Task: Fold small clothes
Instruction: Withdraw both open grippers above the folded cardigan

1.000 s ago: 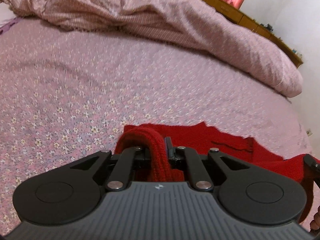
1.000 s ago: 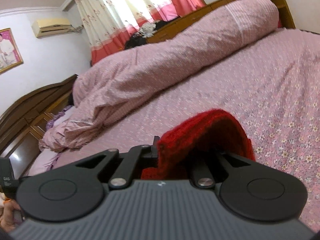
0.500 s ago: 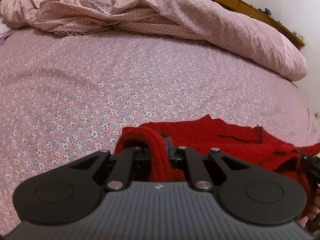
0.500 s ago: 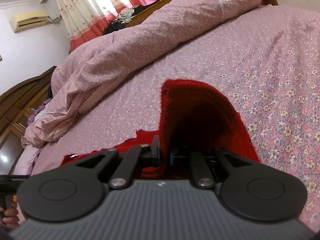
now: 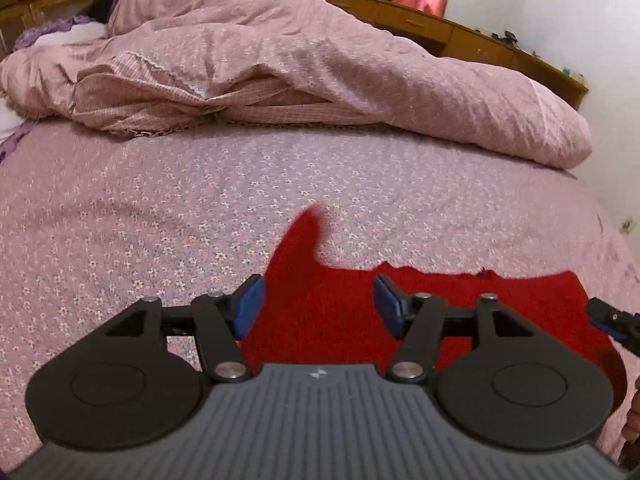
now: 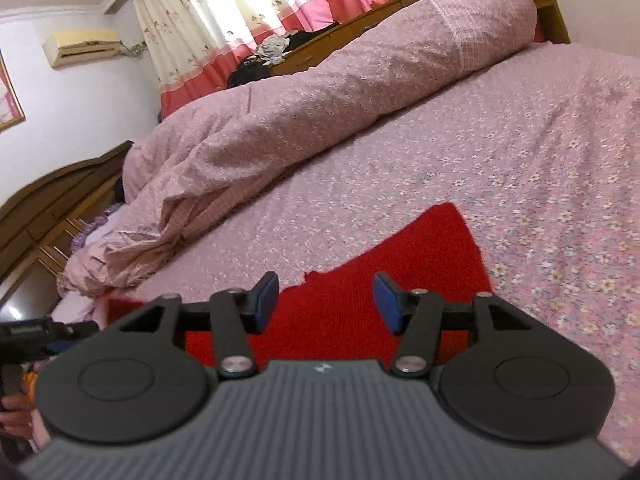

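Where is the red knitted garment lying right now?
In both wrist views the red knitted garment lies on the floral bedsheet, just past both open grippers and well short of the rumpled pink quilt.

The left gripper (image 5: pixel 318 304) has just been opening; its blue pads (image 5: pixel 249 307) stand apart and press on nothing; the right gripper (image 6: pixel 326 302) has likewise just been opening, pads (image 6: pixel 387 303) parted and bare; each gripper's tip shows at the edge of the other's view.
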A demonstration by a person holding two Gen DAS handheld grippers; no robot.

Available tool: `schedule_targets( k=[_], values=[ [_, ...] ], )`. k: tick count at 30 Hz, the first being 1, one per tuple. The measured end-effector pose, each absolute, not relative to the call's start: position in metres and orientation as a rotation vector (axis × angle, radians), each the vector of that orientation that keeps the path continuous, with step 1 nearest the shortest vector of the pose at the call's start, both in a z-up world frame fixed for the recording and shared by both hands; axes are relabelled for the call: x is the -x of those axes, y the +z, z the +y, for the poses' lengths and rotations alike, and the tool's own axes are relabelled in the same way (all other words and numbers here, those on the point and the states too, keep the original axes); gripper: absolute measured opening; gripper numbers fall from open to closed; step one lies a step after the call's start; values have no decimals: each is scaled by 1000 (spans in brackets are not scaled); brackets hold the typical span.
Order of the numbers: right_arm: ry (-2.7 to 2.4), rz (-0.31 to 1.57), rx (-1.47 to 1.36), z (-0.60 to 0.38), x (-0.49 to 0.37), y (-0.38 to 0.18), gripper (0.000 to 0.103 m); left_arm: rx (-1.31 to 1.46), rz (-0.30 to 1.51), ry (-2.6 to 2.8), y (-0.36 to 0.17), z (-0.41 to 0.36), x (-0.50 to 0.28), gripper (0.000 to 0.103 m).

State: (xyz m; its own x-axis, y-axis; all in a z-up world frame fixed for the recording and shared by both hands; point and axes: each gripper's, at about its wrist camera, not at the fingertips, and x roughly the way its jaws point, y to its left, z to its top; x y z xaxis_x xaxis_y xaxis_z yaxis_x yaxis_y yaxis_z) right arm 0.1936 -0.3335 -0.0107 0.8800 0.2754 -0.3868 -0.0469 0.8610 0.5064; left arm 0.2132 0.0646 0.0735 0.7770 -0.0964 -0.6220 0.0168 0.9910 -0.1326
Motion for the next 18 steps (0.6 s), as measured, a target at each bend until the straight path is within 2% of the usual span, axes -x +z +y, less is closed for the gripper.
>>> schedule_targets(
  k=[10, 18],
  values=[
    [86, 465, -387, -325, -156, -8, 56, 90, 748, -26, 38, 72, -186, 67],
    [39, 562, -208, -311, -157, -35, 53, 61, 801, 65, 9, 96, -169, 67]
  ],
)
